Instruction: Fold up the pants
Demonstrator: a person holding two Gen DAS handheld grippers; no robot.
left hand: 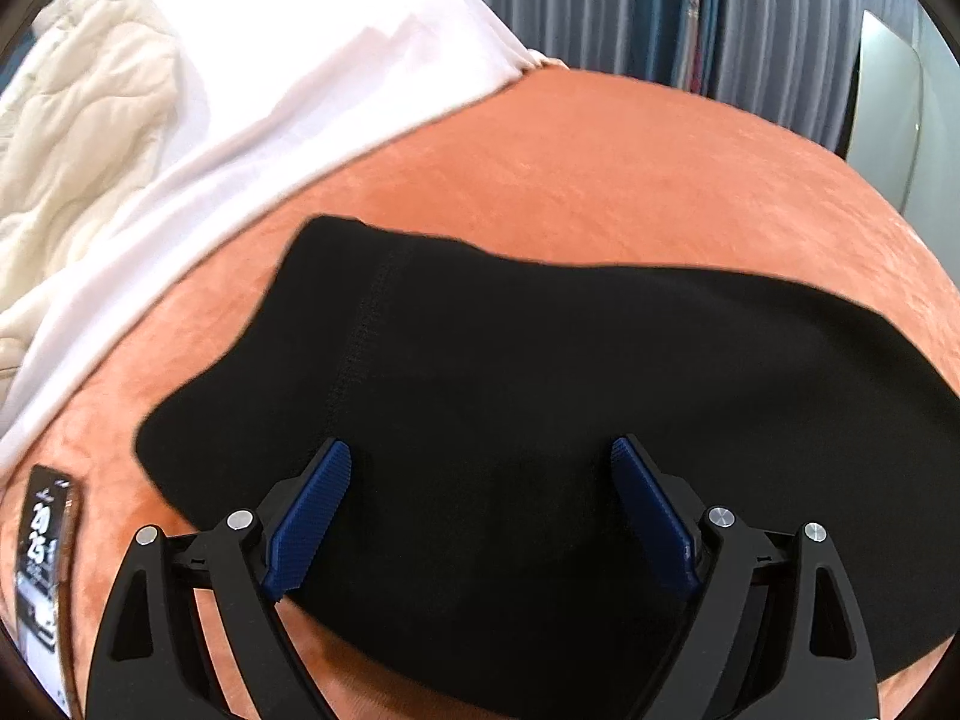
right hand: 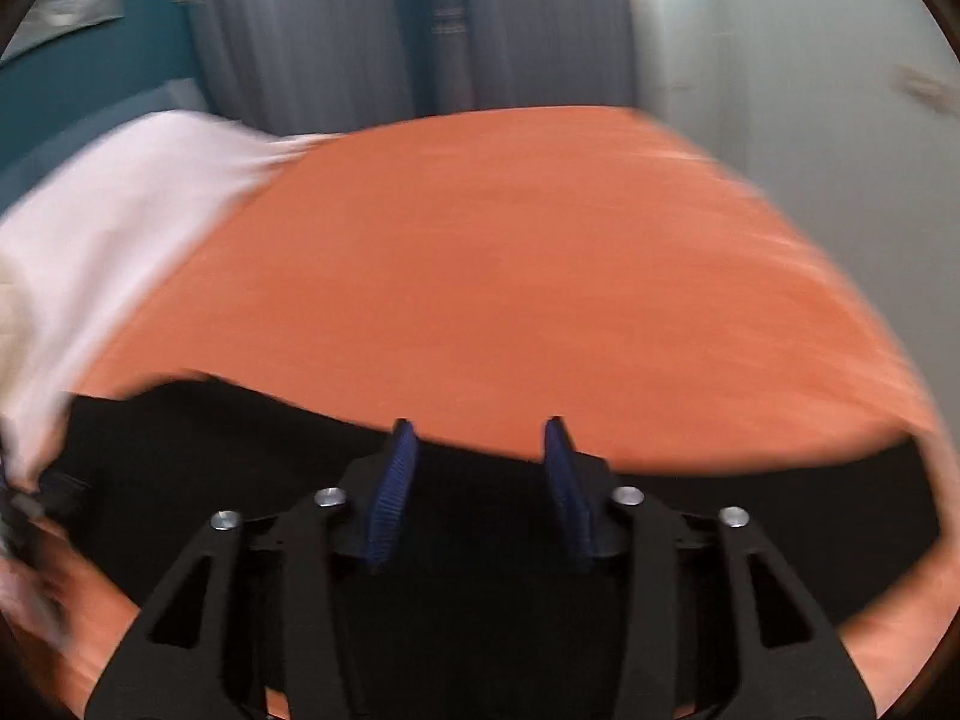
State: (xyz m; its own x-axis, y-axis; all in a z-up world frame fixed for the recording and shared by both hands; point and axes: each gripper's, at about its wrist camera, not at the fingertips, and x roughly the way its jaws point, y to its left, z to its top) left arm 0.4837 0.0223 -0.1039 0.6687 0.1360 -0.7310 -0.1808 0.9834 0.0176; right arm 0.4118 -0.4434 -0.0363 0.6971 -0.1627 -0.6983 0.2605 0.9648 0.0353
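Black pants (left hand: 540,420) lay flat on an orange blanket (left hand: 600,168) over the bed, spread wide across the near part. Left hand-held gripper (left hand: 482,456) hovered over the pants' near portion, blue pads (left hand: 312,516) spread wide apart, pinching nothing. Seen from the right wrist, blurred: right hand-held gripper (right hand: 480,438) also spread, though less wide, above the pants (right hand: 480,540) close to their far edge, with bare blanket (right hand: 510,270) beyond. Whether the pads touched cloth could not be told. Left of the pants, a white sheet (left hand: 270,108) and a cream quilt (left hand: 78,120). At the blanket's near left edge, a phone (left hand: 42,546) with lit screen.
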